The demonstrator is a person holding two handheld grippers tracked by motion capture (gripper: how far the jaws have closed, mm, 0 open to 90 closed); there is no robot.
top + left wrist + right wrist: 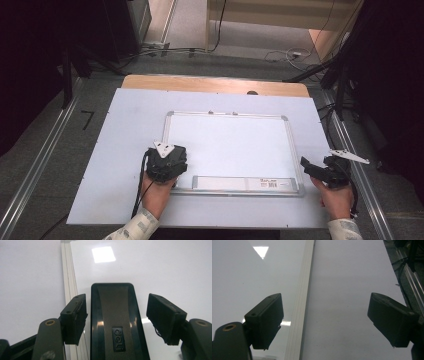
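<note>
A black eraser (113,322) with a "deli" logo lies flat on a whiteboard (230,145), near the board's left frame edge. In the left gripper view it sits between the two black jaws, which stand spread on either side of it with a gap at each side, not touching it. So the left gripper (116,315) is released, straddling the eraser. In the high view the left gripper (166,162) is over the board's lower left corner, held by the left hand (156,192).

The whiteboard has a silver frame and a tray (245,184) along its near edge. It rests on a white sheet (110,165) covering a wooden table (210,83).

The right gripper (320,171) is just beside the board's right edge, held by the right hand (336,199). In its own view the right gripper (324,320) has its jaws wide apart, holding nothing, straddling the board's frame (302,305).

Grey floor, metal rails (37,165) and cables (295,55) surround the table.
</note>
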